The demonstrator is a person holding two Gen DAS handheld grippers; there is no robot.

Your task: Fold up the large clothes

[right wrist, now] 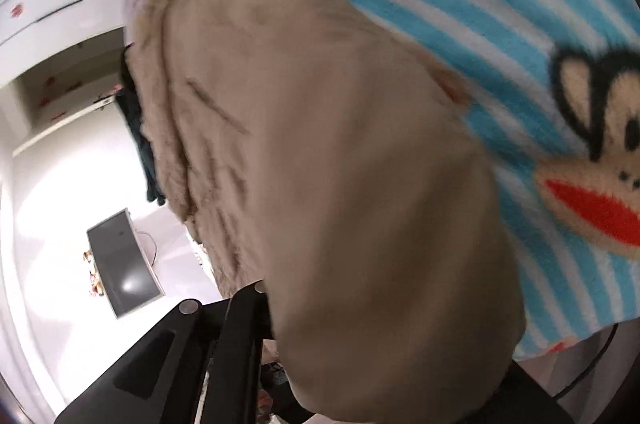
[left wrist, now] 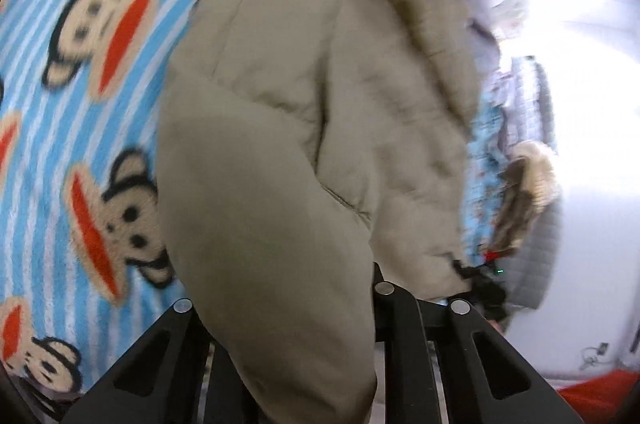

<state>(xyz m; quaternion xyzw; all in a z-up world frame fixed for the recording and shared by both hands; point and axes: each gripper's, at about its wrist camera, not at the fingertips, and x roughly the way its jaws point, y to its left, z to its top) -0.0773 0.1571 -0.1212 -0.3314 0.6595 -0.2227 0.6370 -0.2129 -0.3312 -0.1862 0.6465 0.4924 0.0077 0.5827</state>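
Both the left gripper (left wrist: 280, 308) and right gripper (right wrist: 344, 304) are clamped on the beige coat (left wrist: 288, 96) over the striped blanket (left wrist: 52, 152); next, carry the fold across

Puffy beige jacket (left wrist: 280, 104) lies rumpled on the striped monkey-print blanket (left wrist: 52, 152)
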